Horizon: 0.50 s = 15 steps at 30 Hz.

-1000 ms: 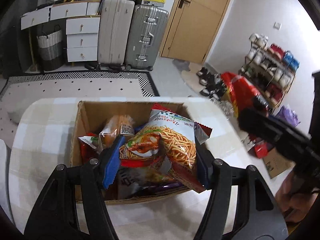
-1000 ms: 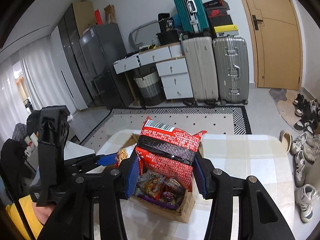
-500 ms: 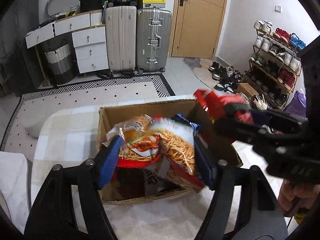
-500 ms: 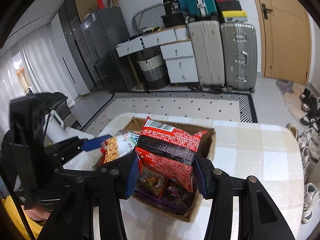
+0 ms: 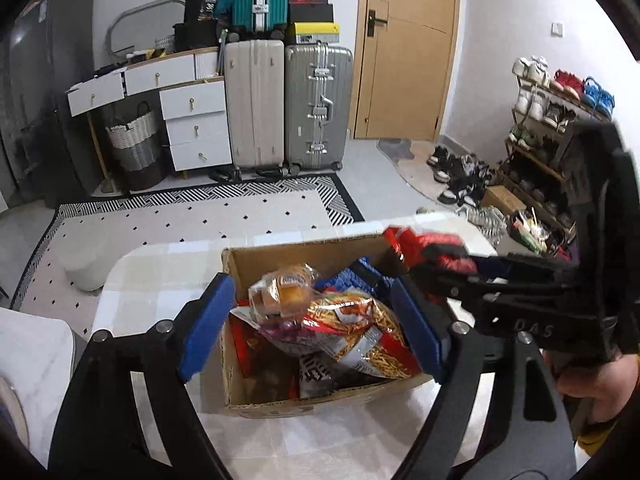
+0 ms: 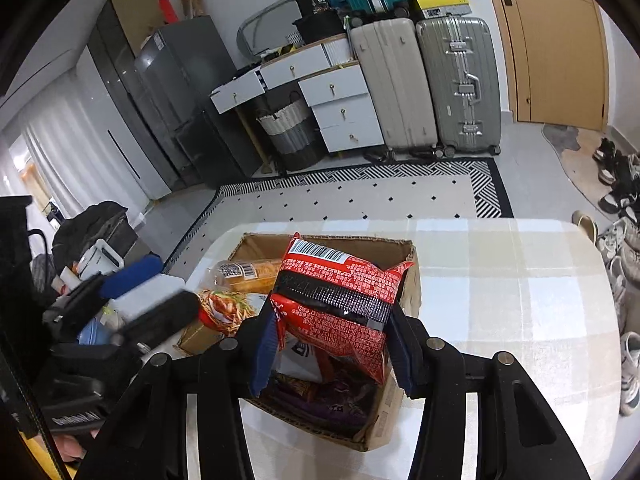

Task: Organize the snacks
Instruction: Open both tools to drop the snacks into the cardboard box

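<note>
A cardboard box [image 5: 280, 398] full of snack packets stands on the checked table. My left gripper [image 5: 310, 322] is open and empty above it; the orange fries bag [image 5: 360, 328] lies loose on top of the pile beside a wrapped bread roll [image 5: 280, 292]. My right gripper [image 6: 332, 346] is shut on a red snack bag [image 6: 336, 300] and holds it over the box [image 6: 412, 280]. The right gripper with the red bag [image 5: 424, 246] shows at the box's right edge in the left wrist view.
The checked table [image 6: 520, 300] extends right of the box. A white surface [image 5: 28, 360] lies left of the table. Suitcases [image 5: 288, 104], drawers and a basket stand at the back wall. Shoes and a shoe rack [image 5: 540, 160] line the right.
My left gripper has opened and released the fries bag, which now lies in the box. My right gripper has carried the red bag closer over the box.
</note>
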Tool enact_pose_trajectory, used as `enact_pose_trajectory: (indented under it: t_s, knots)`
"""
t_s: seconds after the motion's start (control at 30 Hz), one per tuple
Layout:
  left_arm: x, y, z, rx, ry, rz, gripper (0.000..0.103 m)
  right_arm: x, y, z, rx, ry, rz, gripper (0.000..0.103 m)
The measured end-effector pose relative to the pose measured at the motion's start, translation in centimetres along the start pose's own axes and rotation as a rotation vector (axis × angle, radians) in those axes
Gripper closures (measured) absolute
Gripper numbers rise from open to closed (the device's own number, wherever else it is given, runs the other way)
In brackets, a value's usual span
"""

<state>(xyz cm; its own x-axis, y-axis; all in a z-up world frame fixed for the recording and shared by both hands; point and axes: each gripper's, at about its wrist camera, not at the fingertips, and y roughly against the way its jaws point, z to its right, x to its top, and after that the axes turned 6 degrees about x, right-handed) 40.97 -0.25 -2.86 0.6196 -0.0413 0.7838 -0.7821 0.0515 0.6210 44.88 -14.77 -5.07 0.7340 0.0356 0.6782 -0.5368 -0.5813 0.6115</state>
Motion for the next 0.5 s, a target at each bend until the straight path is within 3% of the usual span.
enact_pose_trajectory:
  t_s: [0.5]
  knots:
    - [1.3,5.8,-1.2,0.002,0.092,0.056,0.020,-0.1,-1.6,-0.2,0.019,0.004,-0.076,0.048]
